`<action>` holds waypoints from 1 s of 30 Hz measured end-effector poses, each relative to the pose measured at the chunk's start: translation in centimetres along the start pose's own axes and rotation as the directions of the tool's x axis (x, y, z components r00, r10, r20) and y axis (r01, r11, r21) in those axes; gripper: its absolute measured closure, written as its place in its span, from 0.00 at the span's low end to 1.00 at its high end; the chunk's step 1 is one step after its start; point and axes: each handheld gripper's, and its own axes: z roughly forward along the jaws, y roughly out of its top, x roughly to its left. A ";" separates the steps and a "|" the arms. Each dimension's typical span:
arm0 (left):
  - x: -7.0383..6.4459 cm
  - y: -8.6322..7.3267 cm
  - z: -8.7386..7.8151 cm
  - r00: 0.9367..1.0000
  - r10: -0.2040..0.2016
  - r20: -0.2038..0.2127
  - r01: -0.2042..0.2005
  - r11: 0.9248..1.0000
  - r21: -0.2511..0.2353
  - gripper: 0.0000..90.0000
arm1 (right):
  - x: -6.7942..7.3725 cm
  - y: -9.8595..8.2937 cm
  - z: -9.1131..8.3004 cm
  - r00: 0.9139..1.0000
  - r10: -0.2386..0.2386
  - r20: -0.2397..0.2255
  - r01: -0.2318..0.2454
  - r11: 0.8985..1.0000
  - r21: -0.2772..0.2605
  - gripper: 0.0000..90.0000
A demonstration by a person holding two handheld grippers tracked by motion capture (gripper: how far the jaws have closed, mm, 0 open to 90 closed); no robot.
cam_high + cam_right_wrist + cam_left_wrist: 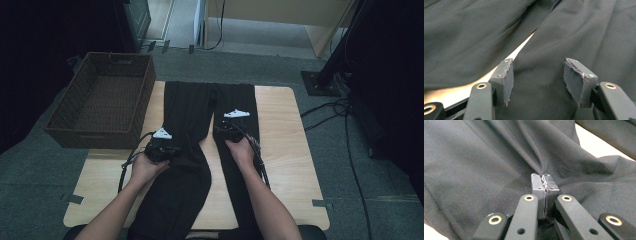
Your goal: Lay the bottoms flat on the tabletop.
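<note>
Black trousers (190, 130) lie lengthwise on the wooden table (280, 135), legs pointing away and spread apart in a narrow V. My left gripper (167, 147) sits over the left leg, and in the left gripper view it (545, 185) is shut on a pinched ridge of the dark trouser cloth (499, 162). My right gripper (230, 127) rests on the right leg. In the right gripper view it (537, 75) stands open over flat cloth (584, 32), its pads (506, 76) wide apart beside the bright strip of table (521, 48) between the legs.
A dark wicker basket (102, 100) stands at the table's back left corner, overhanging the edge. Cables (345, 130) trail over the grey floor at the right. Bare tabletop shows on the right side and front left.
</note>
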 end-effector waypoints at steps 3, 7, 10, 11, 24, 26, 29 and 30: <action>0.1 0.0 0.0 1.000 -0.006 0.003 0.006 1.000 -0.002 1.00 | 0.1 0.4 0.4 0.999 -0.018 0.035 0.018 1.000 0.003 0.50; 0.1 0.0 0.2 1.000 -0.005 0.002 0.005 1.000 -0.007 1.00 | -0.1 0.5 1.0 0.998 -0.014 0.061 0.013 1.000 0.019 0.54; 0.0 0.0 0.2 1.000 -0.003 -0.001 0.003 1.000 -0.010 1.00 | -0.3 0.4 1.2 0.999 -0.013 0.051 0.013 1.000 0.012 0.58; 0.0 0.0 0.3 1.000 -0.005 0.000 0.005 1.000 -0.012 1.00 | -0.3 0.3 1.2 0.999 -0.015 0.046 0.014 1.000 0.008 0.62; 0.2 0.0 0.4 1.000 -0.025 0.013 0.026 0.999 -0.025 0.96 | 0.1 -1.4 -1.1 1.000 -0.007 -0.021 0.008 1.000 0.019 0.98; 0.3 0.0 0.3 0.999 -0.043 0.015 0.043 0.999 -0.033 0.89 | 0.5 -2.3 -1.9 1.000 -0.005 -0.028 0.006 1.000 0.007 0.98; 0.2 0.5 -0.1 0.999 -0.034 0.000 0.034 0.998 -0.061 0.80 | 1.4 -3.8 -3.3 0.999 -0.022 -0.045 0.023 1.000 0.007 0.98; 0.1 0.8 -0.3 1.000 -0.025 -0.004 0.025 0.997 -0.078 0.78 | 1.7 -4.0 -3.7 0.998 -0.031 -0.050 0.032 0.999 0.011 0.98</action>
